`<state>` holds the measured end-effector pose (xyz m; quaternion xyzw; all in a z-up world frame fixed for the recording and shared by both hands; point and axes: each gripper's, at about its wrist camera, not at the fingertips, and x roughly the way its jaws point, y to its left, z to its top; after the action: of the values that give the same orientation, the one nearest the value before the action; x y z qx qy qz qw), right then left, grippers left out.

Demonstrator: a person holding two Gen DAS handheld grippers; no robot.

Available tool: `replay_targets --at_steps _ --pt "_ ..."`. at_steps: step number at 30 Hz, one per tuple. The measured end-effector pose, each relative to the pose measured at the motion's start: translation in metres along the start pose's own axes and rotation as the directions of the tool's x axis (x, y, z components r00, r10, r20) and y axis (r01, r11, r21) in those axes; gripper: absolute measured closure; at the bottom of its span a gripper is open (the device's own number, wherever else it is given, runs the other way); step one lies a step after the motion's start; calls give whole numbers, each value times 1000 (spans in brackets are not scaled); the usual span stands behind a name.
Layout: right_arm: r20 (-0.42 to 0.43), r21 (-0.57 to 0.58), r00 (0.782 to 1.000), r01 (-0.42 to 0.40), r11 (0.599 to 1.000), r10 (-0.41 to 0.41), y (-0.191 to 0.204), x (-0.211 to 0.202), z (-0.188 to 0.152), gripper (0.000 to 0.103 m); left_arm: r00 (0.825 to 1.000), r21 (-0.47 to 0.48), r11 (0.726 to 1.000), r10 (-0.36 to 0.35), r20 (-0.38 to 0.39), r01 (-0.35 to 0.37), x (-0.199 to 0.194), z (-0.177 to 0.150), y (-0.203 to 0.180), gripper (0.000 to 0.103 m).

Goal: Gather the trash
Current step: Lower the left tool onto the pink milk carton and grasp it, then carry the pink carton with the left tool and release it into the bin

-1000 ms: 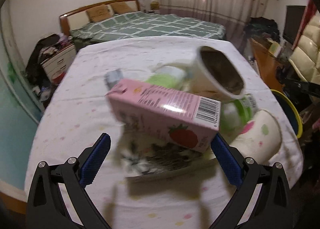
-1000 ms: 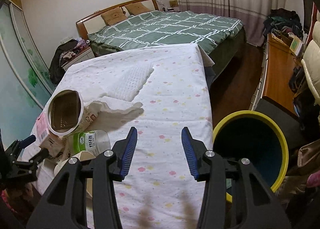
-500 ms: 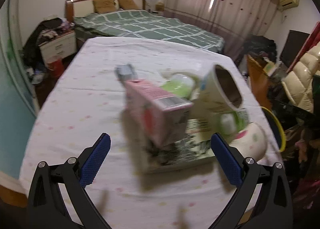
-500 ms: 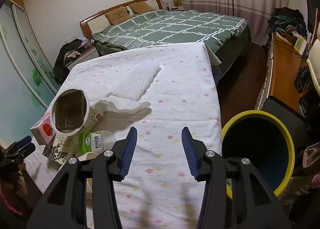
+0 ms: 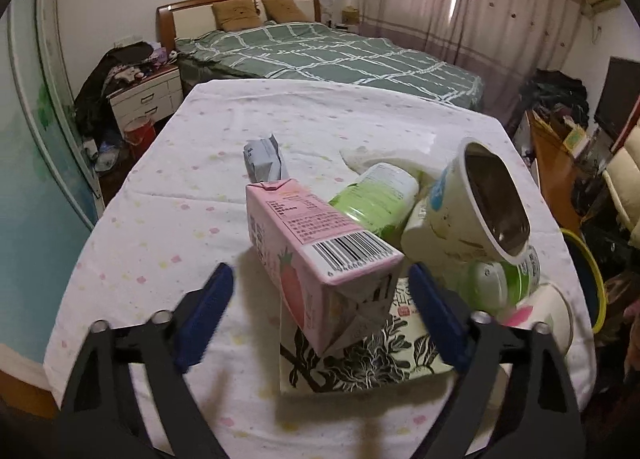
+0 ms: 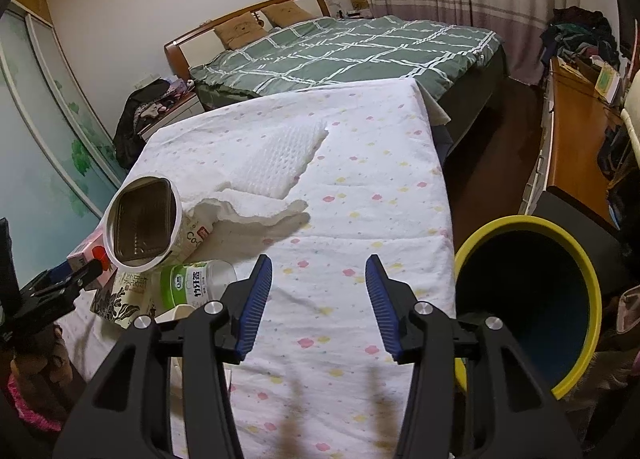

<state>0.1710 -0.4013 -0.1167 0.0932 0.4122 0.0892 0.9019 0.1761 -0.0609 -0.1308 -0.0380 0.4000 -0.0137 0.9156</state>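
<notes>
A heap of trash lies on the table with the flowered cloth [image 5: 168, 215]. A pink strawberry milk carton [image 5: 316, 255] lies tilted on a flat black-and-white printed box [image 5: 360, 355]. Beside it are a green bottle [image 5: 372, 203], a white instant-noodle cup [image 5: 476, 211] on its side, a green-white tub [image 5: 500, 279] and a paper cup [image 5: 548, 319]. My left gripper [image 5: 320, 315] is open, its fingers either side of the carton's near end. My right gripper [image 6: 318, 299] is open and empty over bare cloth, right of the heap [image 6: 144, 227]. The yellow-rimmed bin [image 6: 528, 299] stands right of the table.
A grey wrapper [image 5: 262, 157] lies behind the carton. White paper towels [image 6: 276, 167] spread across the table's middle. Beyond are a green bed [image 6: 340, 47], a nightstand [image 5: 148, 99] and a wooden desk [image 6: 576, 131] at the right.
My left gripper has swung round the heap and come closer, so the pink carton now points end-on between its fingers. My right gripper has shifted slightly towards the bin.
</notes>
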Motion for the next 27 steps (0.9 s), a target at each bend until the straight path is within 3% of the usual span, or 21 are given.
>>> replay_targets --at_steps 1,3,8,23,27 --pt "0 1 1000 -2 1000 2 0 0 0 56 1000 -5 1000 0 5 1 1 1 1 25" --pt "1 6 1000 -6 1000 6 -1 1 0 56 1000 -6 1000 -16 8 16 4 0 3 44" --pt "4 11 1000 -8 1000 8 -4 -1 -1 56 998 13 999 -30 55 29 -7 -2 12 55" --pt "28 18 999 -21 1000 21 -3 -12 -4 56 975 51 999 -21 219 10 -83 8 35 59" --pt "63 38 998 -16 999 13 -11 -27 -5 56 969 74 996 -70 238 53 -102 14 28 59"
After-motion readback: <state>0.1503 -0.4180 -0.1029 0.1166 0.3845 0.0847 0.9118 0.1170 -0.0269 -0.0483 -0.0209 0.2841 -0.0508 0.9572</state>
